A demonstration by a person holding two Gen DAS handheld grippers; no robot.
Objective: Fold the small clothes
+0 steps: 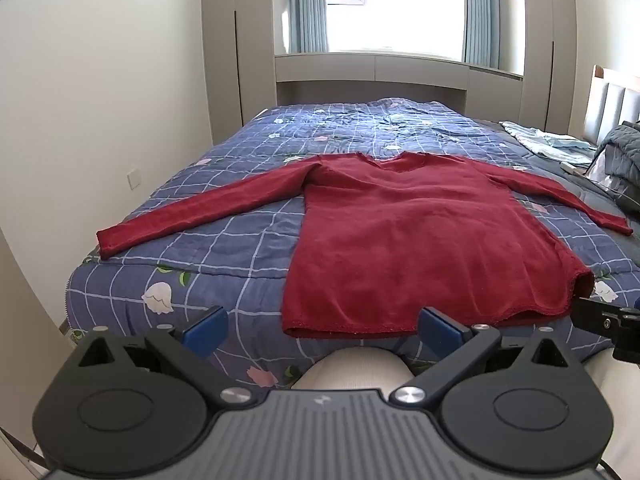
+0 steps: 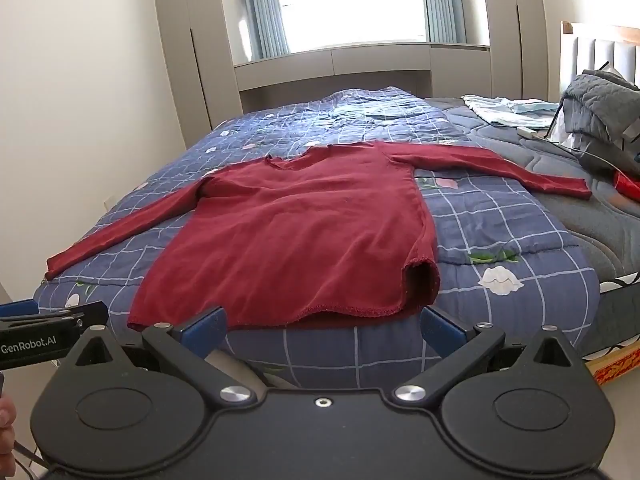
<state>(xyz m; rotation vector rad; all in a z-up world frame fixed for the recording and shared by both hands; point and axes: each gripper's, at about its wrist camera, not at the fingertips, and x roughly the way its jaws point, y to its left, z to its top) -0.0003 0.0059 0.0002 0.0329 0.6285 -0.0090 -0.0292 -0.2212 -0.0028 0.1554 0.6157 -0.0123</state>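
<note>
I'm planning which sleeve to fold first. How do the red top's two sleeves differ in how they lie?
The left sleeve reaches the checked quilt's near edge; the right sleeve ends farther back. The left sleeve lies wholly on the checked quilt; the right sleeve's cuff rests on grey bedding. Both lie flat, spread outward.

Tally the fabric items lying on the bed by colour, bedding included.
Red: 1, the red long-sleeve top
Blue checked: 1, the floral quilt
Light blue: 1, the pale cloth
Grey: 1, the grey padded bundle
Total: 4
</note>
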